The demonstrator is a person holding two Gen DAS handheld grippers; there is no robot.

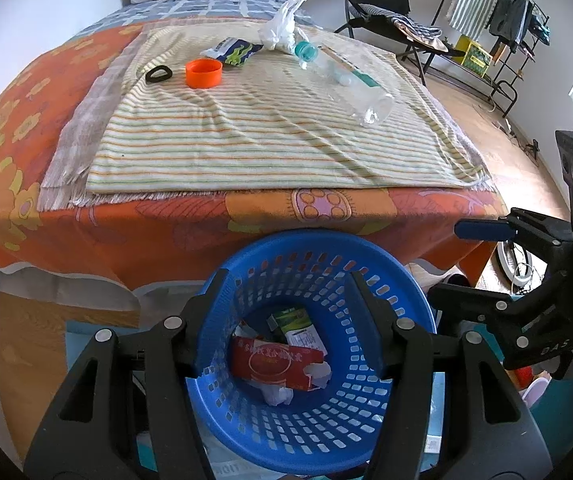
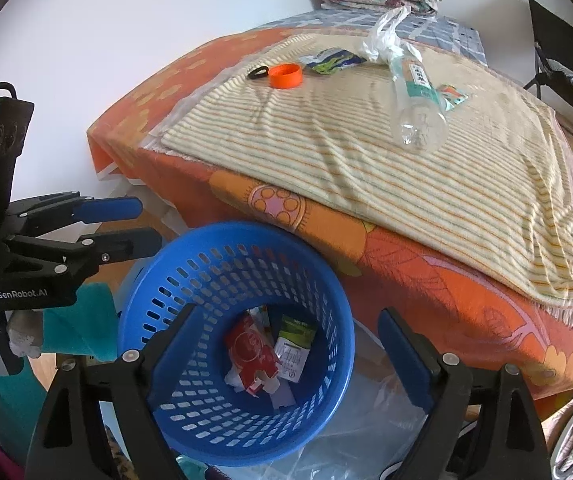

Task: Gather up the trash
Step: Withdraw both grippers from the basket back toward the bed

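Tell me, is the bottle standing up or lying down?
Lying down. The bottle rests on its side on the striped towel, teal cap toward the plastic bag.

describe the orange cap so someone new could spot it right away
Start at the striped towel spread over the orange floral bedspread. At its far end lies the orange cap, between a black ring and a green-and-white wrapper. It is the only round, solid bright orange piece there, open side up.
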